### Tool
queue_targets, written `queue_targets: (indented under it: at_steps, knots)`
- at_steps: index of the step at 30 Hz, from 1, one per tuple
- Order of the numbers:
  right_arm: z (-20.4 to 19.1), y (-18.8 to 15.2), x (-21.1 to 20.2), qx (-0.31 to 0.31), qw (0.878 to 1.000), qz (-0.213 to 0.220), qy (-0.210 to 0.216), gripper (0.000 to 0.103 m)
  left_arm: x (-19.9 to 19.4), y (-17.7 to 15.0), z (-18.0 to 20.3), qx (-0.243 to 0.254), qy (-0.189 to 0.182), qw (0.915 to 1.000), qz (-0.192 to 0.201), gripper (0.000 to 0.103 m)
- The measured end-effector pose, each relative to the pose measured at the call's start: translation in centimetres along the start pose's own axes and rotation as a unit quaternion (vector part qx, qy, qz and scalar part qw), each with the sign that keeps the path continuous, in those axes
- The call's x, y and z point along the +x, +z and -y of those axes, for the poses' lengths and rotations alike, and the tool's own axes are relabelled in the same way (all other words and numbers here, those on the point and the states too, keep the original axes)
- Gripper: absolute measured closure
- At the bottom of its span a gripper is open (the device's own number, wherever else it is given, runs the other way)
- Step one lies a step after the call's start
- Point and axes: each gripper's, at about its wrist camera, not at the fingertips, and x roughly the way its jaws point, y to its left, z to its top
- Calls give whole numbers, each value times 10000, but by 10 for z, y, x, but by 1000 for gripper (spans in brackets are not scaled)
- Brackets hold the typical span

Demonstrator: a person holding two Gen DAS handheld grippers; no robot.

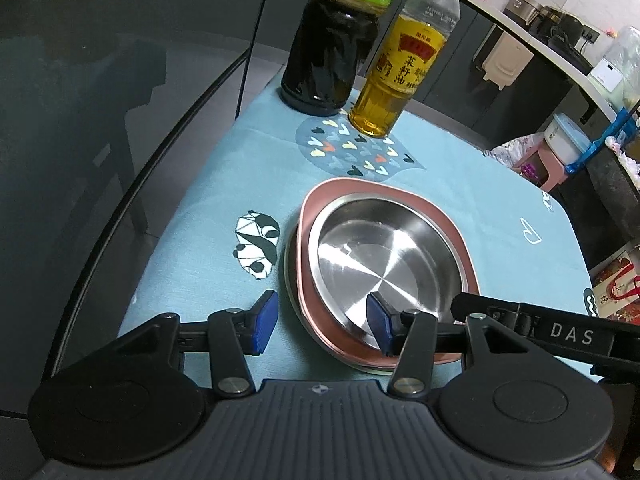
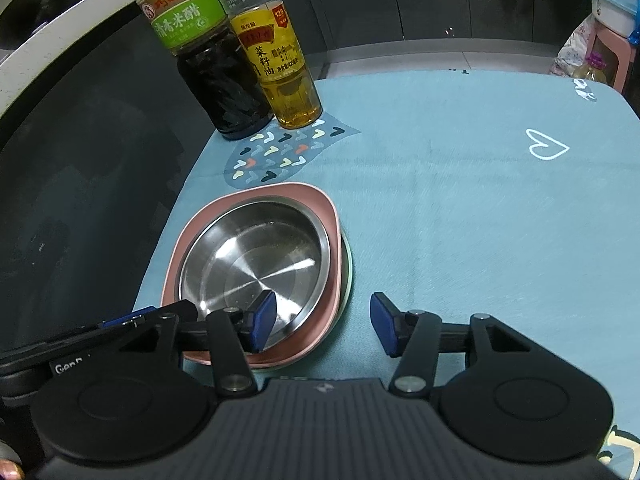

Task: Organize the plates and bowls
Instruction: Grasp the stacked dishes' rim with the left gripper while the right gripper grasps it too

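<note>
A steel dish (image 1: 384,256) (image 2: 256,256) sits inside a pink plate (image 1: 308,216) (image 2: 320,200). Both rest on a pale plate whose rim (image 1: 290,280) (image 2: 347,264) just shows underneath. My left gripper (image 1: 322,326) is open astride the stack's left rim, one pad over the cloth and the other over the steel dish, neither pressing on it. My right gripper (image 2: 323,324) is open astride the stack's right rim in the same way. In each wrist view the other gripper's body reaches in from the side.
A dark vinegar bottle (image 1: 324,52) (image 2: 216,76) and a yellow oil bottle (image 1: 400,76) (image 2: 284,76) stand at the far edge of the light blue tablecloth (image 1: 200,200) (image 2: 460,220). Dark glass tabletop borders the cloth on the left. Kitchen clutter lies beyond the table.
</note>
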Motion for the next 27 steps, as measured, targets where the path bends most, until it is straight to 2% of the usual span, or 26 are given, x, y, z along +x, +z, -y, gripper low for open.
queue_targets:
  at_steps: [10, 19, 20, 21, 23, 27]
  knots:
    - [7, 5, 18, 297, 9991, -280, 116, 51, 19, 2, -4, -178, 8, 9996, -216, 56]
    - [3, 6, 29, 258, 9989, -375, 108, 51, 22, 2, -4, -92, -104, 9998, -133, 57]
    - [1, 5, 31, 202, 9990, -393, 110, 52, 22, 2, -3, -84, -162, 9998, -128, 57]
    - [-1, 5, 32, 126, 9991, -378, 121, 61, 22, 1, -3, -72, -129, 9999, -84, 58]
    - [-6, 4, 33, -71, 9994, -329, 19, 65, 21, -1, 0, 12, -82, 10000, -37, 59]
    - [-7, 2, 30, -79, 9995, -297, -44, 66, 17, -4, 3, 165, -34, 9999, 6, 60]
